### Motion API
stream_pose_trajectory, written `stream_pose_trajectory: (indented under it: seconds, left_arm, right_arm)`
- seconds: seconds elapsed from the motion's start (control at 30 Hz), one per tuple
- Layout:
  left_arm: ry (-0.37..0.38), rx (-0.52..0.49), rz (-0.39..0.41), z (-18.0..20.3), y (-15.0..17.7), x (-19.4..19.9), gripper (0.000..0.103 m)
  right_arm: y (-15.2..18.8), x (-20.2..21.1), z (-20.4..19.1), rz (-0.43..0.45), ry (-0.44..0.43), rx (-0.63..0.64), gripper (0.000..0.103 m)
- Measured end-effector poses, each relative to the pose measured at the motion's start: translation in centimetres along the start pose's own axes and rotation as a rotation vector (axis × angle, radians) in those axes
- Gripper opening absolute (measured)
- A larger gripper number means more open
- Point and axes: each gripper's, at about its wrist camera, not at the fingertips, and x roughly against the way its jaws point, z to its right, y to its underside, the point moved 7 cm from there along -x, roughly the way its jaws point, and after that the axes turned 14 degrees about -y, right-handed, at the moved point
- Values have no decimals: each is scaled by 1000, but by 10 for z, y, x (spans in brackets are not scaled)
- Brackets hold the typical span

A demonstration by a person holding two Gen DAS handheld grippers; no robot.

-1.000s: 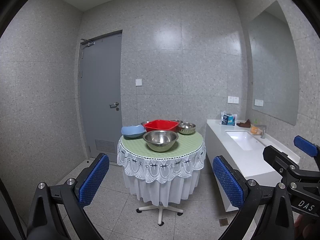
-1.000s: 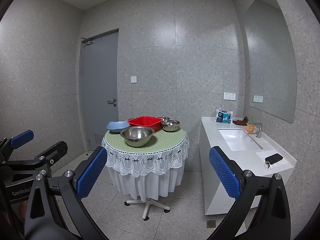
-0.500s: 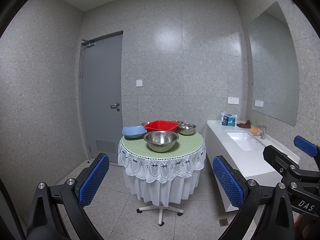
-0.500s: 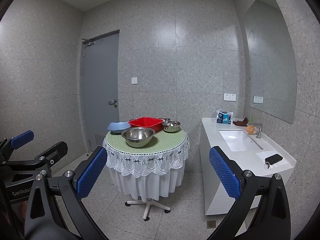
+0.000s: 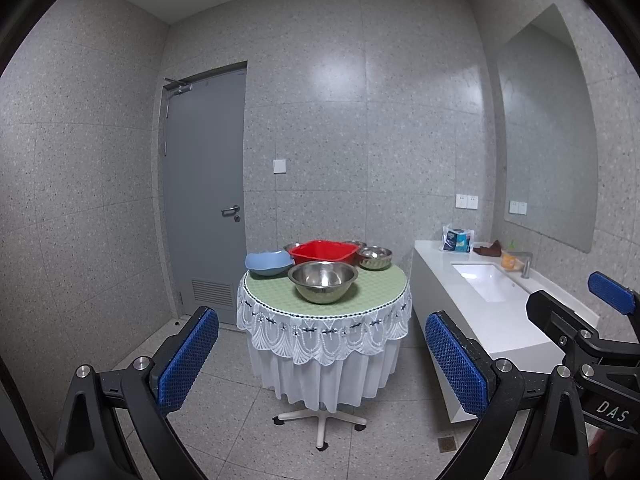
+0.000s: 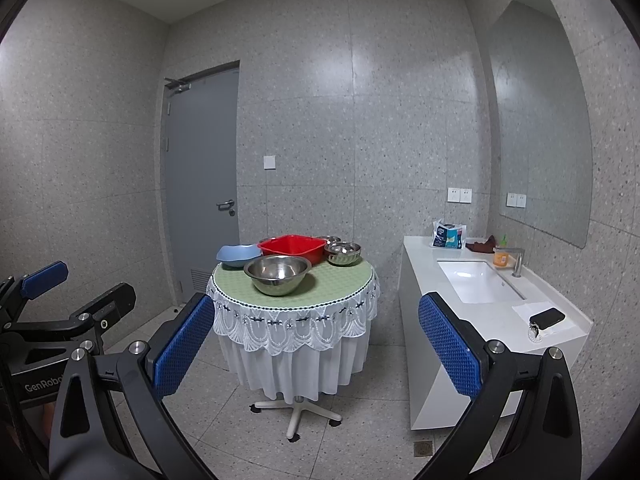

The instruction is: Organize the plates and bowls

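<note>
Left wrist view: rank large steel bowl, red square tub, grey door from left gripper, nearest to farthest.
From the left gripper, jaws open:
1. Large steel bowl, front of the round table, straight ahead.
2. Red square plastic tub, right behind that bowl.
3. Grey door, back wall, left of the table.

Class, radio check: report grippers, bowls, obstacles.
Left gripper and right gripper open, empty. Bowls untouched on round table; big steel bowl nearest. Nothing between grippers and table.

The round table holds four steel bowls (image 5: 323,281), one pale blue plastic bowl (image 5: 268,263) and one red square plastic basin (image 5: 323,251).
</note>
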Motion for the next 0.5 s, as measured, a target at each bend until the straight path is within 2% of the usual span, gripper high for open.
stream_pose_trajectory:
  seconds: [0.5]
  left_arm:
    - [-7, -3, 0, 1, 0, 2, 102]
  right_arm:
    - [-1, 2, 0, 0, -5, -4, 103]
